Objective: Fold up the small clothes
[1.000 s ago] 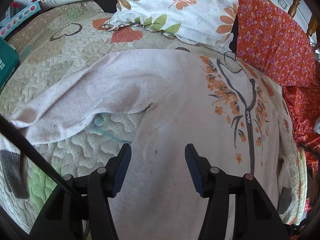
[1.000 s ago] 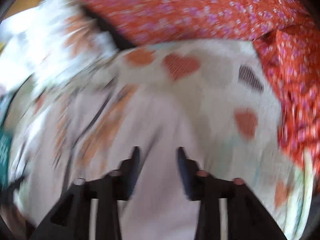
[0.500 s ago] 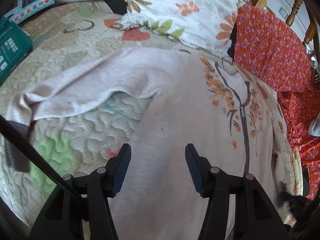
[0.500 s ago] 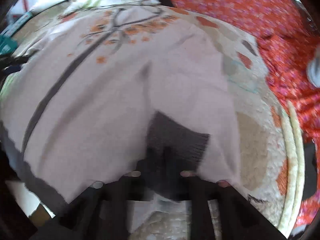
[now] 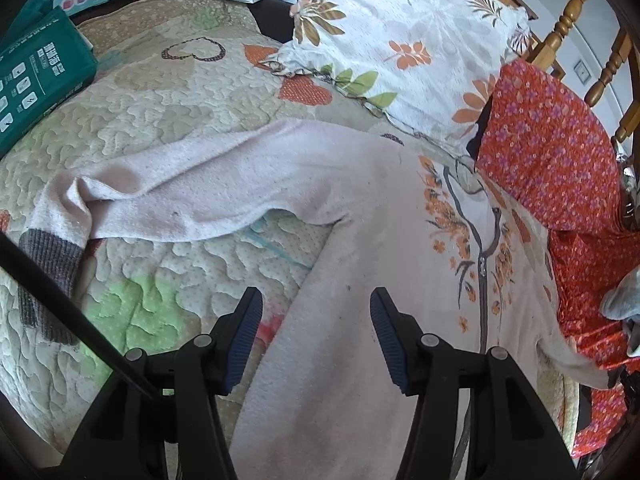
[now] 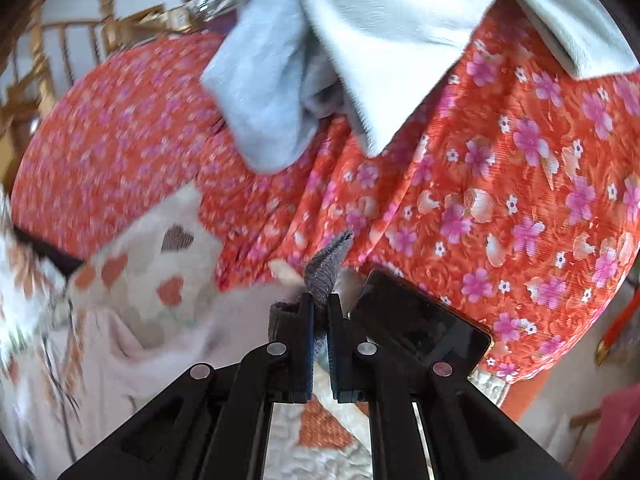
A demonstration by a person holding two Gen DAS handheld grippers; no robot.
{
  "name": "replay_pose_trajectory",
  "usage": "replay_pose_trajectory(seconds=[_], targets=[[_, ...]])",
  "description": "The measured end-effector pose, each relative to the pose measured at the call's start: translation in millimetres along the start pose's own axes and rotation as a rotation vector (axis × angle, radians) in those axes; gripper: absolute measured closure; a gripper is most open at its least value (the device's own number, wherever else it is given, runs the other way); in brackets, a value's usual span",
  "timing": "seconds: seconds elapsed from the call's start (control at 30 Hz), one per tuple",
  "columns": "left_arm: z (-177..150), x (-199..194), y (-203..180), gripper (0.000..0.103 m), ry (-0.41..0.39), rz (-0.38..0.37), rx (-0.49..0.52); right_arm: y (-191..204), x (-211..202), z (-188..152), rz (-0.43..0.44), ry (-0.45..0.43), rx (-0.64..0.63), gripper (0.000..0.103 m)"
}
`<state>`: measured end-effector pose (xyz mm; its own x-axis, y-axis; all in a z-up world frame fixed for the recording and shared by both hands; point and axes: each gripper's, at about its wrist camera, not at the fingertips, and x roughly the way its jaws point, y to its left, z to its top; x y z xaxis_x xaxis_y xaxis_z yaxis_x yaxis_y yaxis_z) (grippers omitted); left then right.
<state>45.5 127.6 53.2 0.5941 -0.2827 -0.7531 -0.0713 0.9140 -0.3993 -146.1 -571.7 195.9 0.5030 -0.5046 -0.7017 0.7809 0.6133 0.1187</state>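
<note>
A pale pink sweater [image 5: 360, 240] with an orange flower pattern lies spread on the quilted bed [image 5: 160, 120]. One sleeve [image 5: 180, 200] stretches left and ends in a grey ribbed cuff [image 5: 48, 264]. My left gripper [image 5: 316, 332] hovers open over the sweater's side edge, with nothing between its fingers. In the right wrist view my right gripper [image 6: 319, 304] is shut on the other sleeve's grey cuff [image 6: 324, 268], which sticks up past the fingertips. The sweater's body [image 6: 120, 360] trails off to the lower left, blurred.
A leaf-print pillow [image 5: 400, 40] and a red flowered cloth [image 5: 560, 148] lie at the head of the bed, before wooden spindles [image 5: 560, 32]. A green box [image 5: 36, 76] sits far left. A light blue garment [image 6: 360, 40] and a black phone [image 6: 420, 328] rest on the red cloth.
My right gripper has closed on the grey cuff and swung up and away with it toward the red cloth. My left gripper has drifted a little, staying open; more of the left sleeve shows.
</note>
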Motion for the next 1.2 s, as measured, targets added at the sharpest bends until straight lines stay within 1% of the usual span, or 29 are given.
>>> replay_pose_trajectory(seconds=[0.1,0.17,0.23,0.3,0.4,0.47,0.53,0.6,0.7,0.77,0.8,0.83,0.87,0.9,0.93,0.97,1.0,1.03,1.07,1.13,1.2], targets=[[2.3,-3.4,1.2,0.048,-0.007,-0.004,-0.008,18.0,-0.5,-1.3,0.066,0.024,0.000,0.097],[4.2,-3.3,0.5,0.048,-0.006,-0.010,-0.007,30.1,-3.2,-1.9,0.077,0.022,-0.024,0.097],[5.8,-2.7,-1.0,0.048,-0.002,-0.018,-0.007,40.5,-7.0,6.6,0.103,0.009,-0.022,0.097],[6.9,-3.9,-2.6,0.048,-0.007,-0.027,0.000,61.6,-11.4,18.8,0.142,-0.017,-0.068,0.097],[8.3,-9.8,-2.0,0.048,-0.019,-0.026,0.015,131.1,-28.6,21.4,0.218,-0.051,-0.252,0.097],[9.5,-14.7,0.8,0.048,-0.027,-0.026,0.014,191.2,-39.4,6.5,0.300,-0.053,-0.381,0.097],[12.2,-20.1,6.1,0.048,-0.040,-0.023,0.006,253.4,-46.4,-20.9,0.382,-0.043,-0.506,0.097],[16.9,-26.3,13.3,0.048,-0.058,-0.018,-0.009,317.7,-51.3,-58.8,0.474,-0.013,-0.621,0.097],[24.8,-35.0,25.5,0.048,-0.084,-0.011,-0.036,405.1,-58.7,-129.4,0.613,0.056,-0.766,0.097],[31.5,-41.4,35.8,0.047,-0.108,0.002,-0.061,458.2,-59.6,-182.3,0.700,0.123,-0.844,0.097],[34.8,-44.7,41.5,0.047,-0.121,0.013,-0.075,482.9,-58.7,-210.6,0.756,0.185,-0.885,0.096],[37.0,-47.1,46.2,0.046,-0.129,0.020,-0.084,497.8,-57.6,-230.6,0.786,0.230,-0.921,0.096],[38.6,-49.2,50.5,0.046,-0.135,0.025,-0.093,511.3,-60.4,-249.8,0.807,0.250,-0.960,0.095],[39.6,-51.1,54.9,0.045,-0.138,0.026,-0.101,516.0,-63.4,-260.7,0.820,0.246,-0.984,0.091],[40.1,-52.5,57.6,0.045,-0.138,0.024,-0.104,518.2,-65.8,-265.2,0.825,0.236,-0.998,0.079],[41.0,-52.8,59.7,0.044,-0.136,0.023,-0.108,517.9,-62.5,-262.4,0.819,0.225,-1.001,0.071],[41.7,-52.3,60.8,0.044,-0.132,0.024,-0.109,510.3,-60.6,-257.1,0.799,0.207,-0.990,0.060],[42.5,-51.3,61.3,0.044,-0.125,0.023,-0.111,501.5,-58.6,-250.2,0.762,0.181,-0.974,0.058],[43.2,-49.9,60.7,0.044,-0.119,0.017,-0.114,487.4,-50.4,-238.1,0.711,0.161,-0.952,0.057],[43.4,-46.4,54.9,0.043,-0.111,0.000,-0.114,458.3,-33.8,-214.8,0.618,0.148,-0.901,0.057],[42.0,-39.3,42.7,0.041,-0.099,-0.009,-0.087,427.8,-12.2,-193.7,0.524,0.143,-0.852,0.057]])
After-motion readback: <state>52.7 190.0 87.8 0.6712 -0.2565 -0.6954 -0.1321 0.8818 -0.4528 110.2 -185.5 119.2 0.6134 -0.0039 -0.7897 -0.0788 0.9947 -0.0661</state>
